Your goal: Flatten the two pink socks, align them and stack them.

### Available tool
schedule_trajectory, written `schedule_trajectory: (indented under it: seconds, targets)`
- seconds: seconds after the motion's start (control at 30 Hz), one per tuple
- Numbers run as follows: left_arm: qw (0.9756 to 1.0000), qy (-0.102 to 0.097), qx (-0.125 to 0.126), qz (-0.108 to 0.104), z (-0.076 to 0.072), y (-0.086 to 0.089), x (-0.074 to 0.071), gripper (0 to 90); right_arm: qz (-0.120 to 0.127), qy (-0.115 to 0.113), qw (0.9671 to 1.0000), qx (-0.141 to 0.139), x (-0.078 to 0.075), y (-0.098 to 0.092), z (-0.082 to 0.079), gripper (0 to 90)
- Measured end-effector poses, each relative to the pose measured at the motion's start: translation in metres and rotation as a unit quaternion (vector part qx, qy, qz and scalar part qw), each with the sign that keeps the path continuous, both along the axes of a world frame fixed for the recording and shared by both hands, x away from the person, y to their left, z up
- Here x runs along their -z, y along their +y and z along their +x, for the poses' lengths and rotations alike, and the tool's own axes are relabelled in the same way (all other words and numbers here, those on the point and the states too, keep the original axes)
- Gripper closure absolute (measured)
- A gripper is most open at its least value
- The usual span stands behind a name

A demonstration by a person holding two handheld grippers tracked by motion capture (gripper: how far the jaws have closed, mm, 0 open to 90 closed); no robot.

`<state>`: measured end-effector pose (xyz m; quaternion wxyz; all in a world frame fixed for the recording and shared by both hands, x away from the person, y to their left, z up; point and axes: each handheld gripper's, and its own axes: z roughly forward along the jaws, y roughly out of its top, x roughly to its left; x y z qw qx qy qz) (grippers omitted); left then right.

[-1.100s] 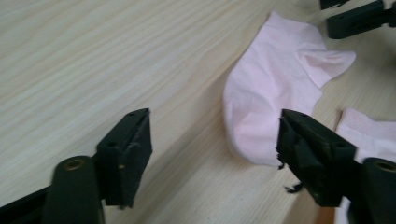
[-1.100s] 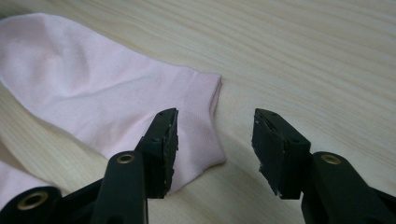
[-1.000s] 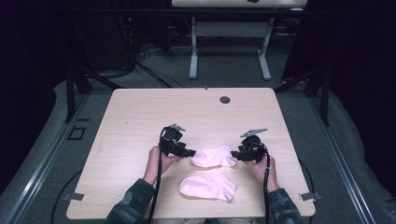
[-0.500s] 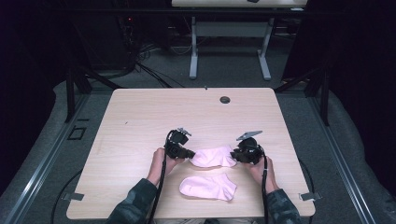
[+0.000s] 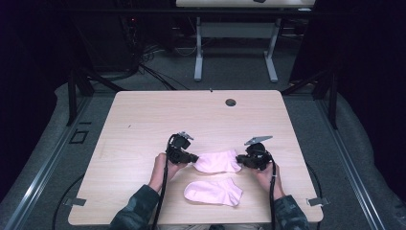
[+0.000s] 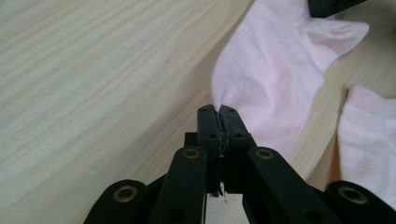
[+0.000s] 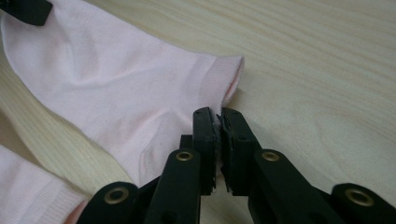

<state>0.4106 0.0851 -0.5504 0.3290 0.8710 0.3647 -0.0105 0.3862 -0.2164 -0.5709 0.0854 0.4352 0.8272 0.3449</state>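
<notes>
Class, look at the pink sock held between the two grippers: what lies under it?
Under the held sock lies light wooden table, visible around its edges. The left gripper and right gripper pinch opposite ends. The wood directly beneath is covered. The second sock lies apart, nearer the person.

Left gripper (image 5: pixel 193 157): held in the left hand (image 5: pixel 163 164), low over the surface (image 5: pixel 143 120), pointing toward the person's right; jaws pressed together, pinching one end of the far pink sock (image 5: pixel 218 161), pinch seen close in the left gripper view (image 6: pixel 219 112)

Right gripper (image 5: pixel 239 160): held in the right hand (image 5: pixel 265 173), pointing toward the left gripper; jaws closed on the sock's cuff edge, per the right gripper view (image 7: pixel 218 116)

Forearms: enter from the bottom edge in dark patterned sleeves
</notes>
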Motion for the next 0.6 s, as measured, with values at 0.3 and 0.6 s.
schedule_trajectory:
  seconds: [0.3,0.6]
  targets:
    - [0.9991,-0.019,-0.016,-0.033,-0.014,0.014,-0.032,88.7,0.027,-0.041,0.9988,-0.004,-0.037,-0.003,-0.016,85.0]
    - [0.9980,-0.044,-0.015,-0.043,-0.047,0.029,-0.059,88.6,0.045,-0.061,0.9967,-0.029,-0.069,0.002,-0.047,84.8]
